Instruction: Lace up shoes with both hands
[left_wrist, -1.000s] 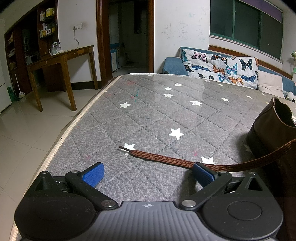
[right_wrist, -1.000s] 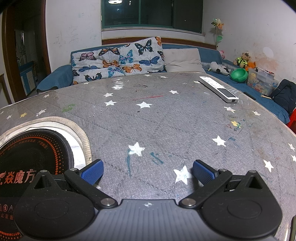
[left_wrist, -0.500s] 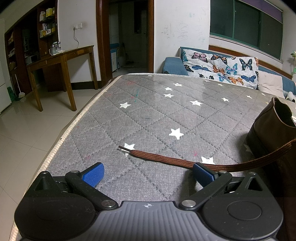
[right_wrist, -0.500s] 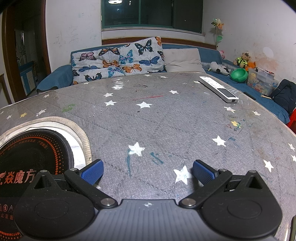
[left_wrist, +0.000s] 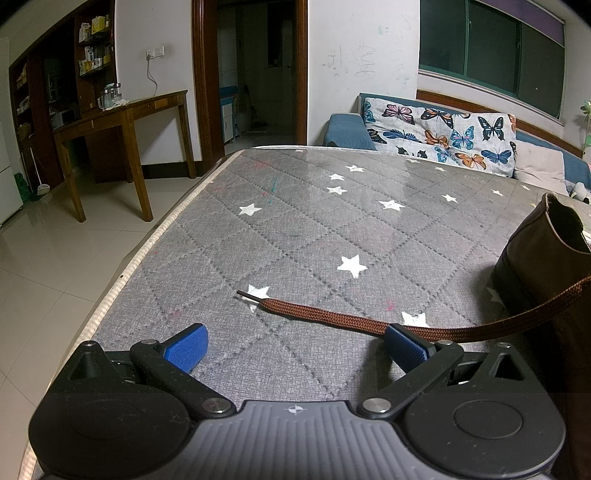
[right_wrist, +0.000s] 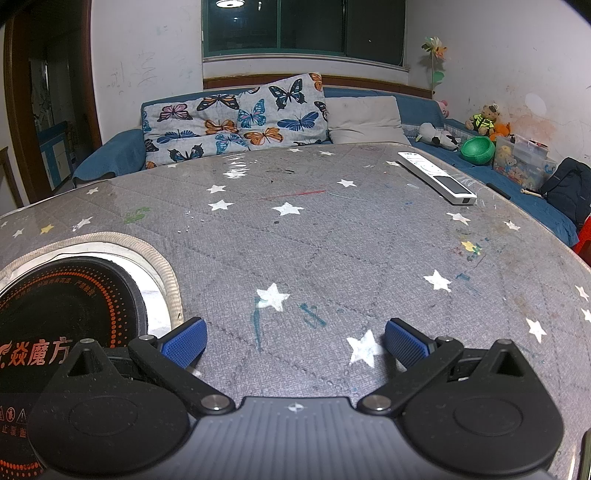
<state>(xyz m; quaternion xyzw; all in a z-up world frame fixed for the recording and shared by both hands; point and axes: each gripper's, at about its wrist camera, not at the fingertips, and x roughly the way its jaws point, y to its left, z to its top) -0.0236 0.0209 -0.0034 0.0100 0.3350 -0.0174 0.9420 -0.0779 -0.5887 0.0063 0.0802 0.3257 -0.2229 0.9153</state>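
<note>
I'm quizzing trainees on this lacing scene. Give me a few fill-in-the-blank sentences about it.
1. The shoelace is ____ in colour.
2. Both the left gripper and the right gripper have jaws that stand ____.
3. The table cover is printed with white ____.
4. The white remote shows only in the ____ wrist view.

Missing words: brown; open; stars; right
</note>
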